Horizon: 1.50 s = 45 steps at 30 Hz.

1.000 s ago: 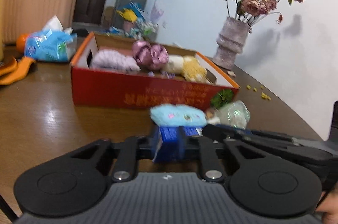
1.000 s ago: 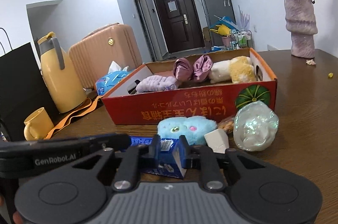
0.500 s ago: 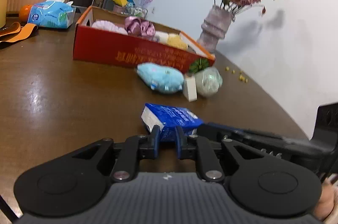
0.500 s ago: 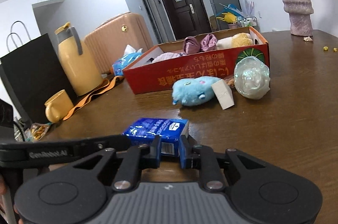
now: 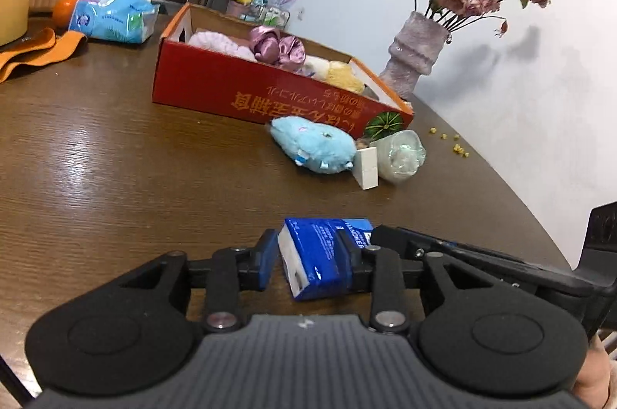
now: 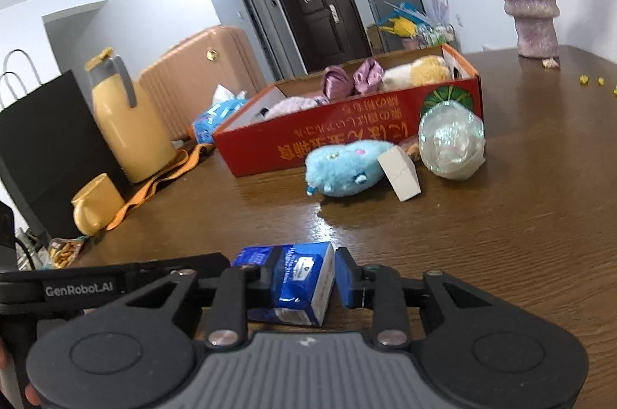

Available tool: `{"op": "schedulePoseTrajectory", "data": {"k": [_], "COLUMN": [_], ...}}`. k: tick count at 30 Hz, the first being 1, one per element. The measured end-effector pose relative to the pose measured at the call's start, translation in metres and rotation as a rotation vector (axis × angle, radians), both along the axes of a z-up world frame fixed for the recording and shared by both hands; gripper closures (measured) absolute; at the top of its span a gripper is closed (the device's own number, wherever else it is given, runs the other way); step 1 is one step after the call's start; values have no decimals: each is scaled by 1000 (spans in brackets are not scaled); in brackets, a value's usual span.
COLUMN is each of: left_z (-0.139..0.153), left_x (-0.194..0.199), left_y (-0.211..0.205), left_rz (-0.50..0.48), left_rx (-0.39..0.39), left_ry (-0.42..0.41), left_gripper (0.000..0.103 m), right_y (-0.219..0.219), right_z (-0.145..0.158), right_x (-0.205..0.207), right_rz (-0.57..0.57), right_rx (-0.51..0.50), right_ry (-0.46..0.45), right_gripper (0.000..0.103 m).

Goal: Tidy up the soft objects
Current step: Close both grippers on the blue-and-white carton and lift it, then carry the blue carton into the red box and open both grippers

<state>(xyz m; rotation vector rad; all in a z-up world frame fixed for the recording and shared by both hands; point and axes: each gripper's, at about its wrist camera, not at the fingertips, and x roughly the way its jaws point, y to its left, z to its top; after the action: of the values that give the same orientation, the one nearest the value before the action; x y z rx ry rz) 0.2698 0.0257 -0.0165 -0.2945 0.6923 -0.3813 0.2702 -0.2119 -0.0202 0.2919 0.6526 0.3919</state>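
Note:
A blue tissue pack lies on the brown table between both grippers. My left gripper is opening; its left pad stands off the pack and the right pad touches it. My right gripper is opening too, with the same pack against its left finger and a gap at the right one. Farther off stands a red cardboard box holding purple scrunchies, a pink fluffy piece and a yellow-white plush. In front of the box lie a light blue plush, a small white box and a clear wrapped ball.
A vase of dried roses stands at the far right of the table. On the left side are a light blue tissue bag, a yellow jug, a yellow cup, a black paper bag and an orange strap.
Both grippers drew back from the red box with the blue pack. The pack now rests on the table, and both pairs of jaws have widened off it.

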Motion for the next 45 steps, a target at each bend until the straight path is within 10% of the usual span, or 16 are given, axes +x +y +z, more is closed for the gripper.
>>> {"op": "schedulePoseTrajectory", "data": {"k": [22,30,37,45], "left_z": [-16,22,75,45], "left_x": [-2,4,122,276], "left_y": [-10,-14,-19,-30], "left_rz": [6,-25,-45,38], "left_rx": [-3,-18,-42,21], "left_ry": [5,-87,-100,67], "left_gripper": [78,81,82,81], "right_y": [5,0,-15,-7], "right_z": [-12,27,78,51], "right_x": [2,-3,109,286], "right_rz": [21,-5,-12,-58], "right_rx": [-6,-18,12,2], "right_ry": [14,-99,-128,132], "right_gripper": [83,85,86,85]}}
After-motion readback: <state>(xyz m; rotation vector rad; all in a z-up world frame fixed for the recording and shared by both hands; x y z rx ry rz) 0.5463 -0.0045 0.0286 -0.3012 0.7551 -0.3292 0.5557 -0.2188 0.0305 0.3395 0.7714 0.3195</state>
